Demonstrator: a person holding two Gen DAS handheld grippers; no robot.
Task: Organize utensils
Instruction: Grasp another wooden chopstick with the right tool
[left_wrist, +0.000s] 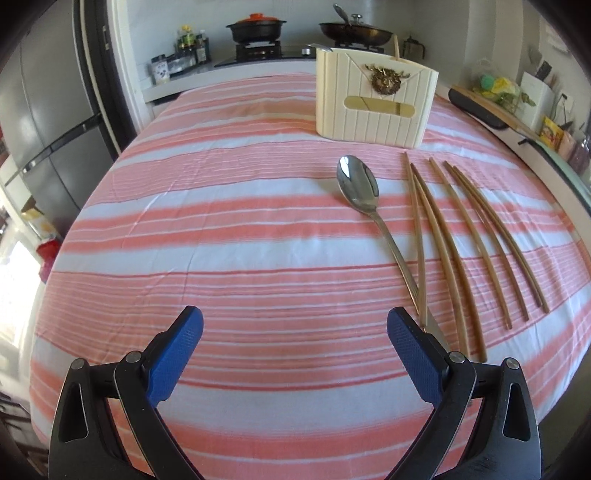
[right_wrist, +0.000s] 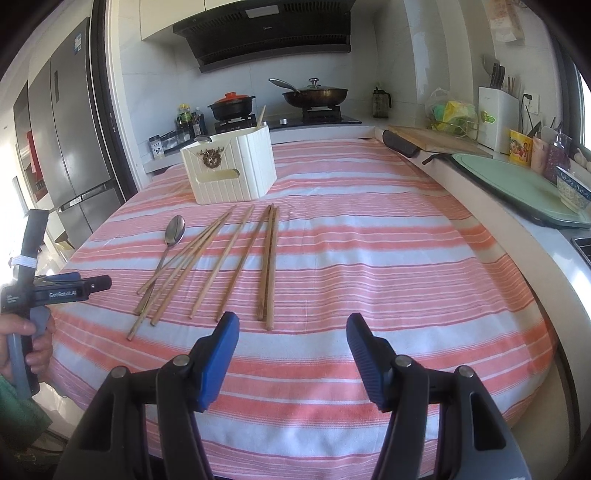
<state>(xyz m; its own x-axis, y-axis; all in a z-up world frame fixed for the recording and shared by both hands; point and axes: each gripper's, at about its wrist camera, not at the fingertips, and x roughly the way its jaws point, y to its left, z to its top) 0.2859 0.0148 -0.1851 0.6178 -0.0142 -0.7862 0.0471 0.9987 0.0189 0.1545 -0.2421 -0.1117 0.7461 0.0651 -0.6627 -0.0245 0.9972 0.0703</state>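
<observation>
Both blue-padded tongs, left gripper (left_wrist: 294, 324) and right gripper (right_wrist: 293, 329), spread apart, empty, near edge. Mostly undone: steel spoon (left_wrist: 364, 201) and loose wooden chopsticks (right_wrist: 236, 254) lying on striped pink cloth (right_wrist: 369, 240); cream ribbed utensil holder (right_wrist: 231, 171) far behind, few pieces inside.

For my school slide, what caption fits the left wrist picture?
Open left gripper above striped cloth, facing steel spoon, wooden chopsticks, cream holder.
</observation>
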